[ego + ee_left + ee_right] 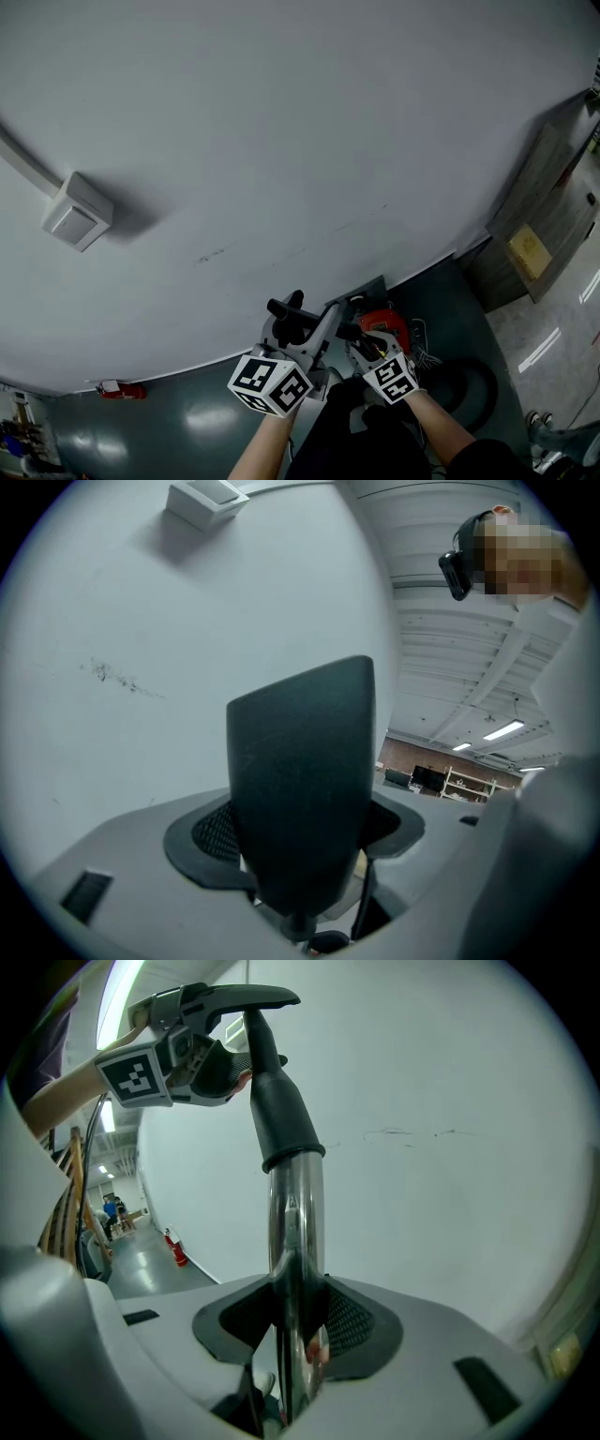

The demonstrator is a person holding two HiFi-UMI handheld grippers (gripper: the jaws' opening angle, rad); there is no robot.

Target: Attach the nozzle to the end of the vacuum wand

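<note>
You've got a dark grey nozzle (pixel 300 789), chrome wand (pixel 296 1232), black-and-white square-patterned marker cubes (pixel 270 382), red vacuum body (pixel 384 326), pale grey wall (pixel 281 141), dark green floor (pixel 187 417).

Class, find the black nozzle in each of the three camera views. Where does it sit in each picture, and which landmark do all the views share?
Head view: the nozzle is low centre, near the foot of the white wall.
Left gripper view: centre, large, rising from the bottom edge.
Right gripper view: top, left of centre, at the upper end of the chrome wand.
Shared landmark: the white wall, behind the nozzle in all three.
</note>
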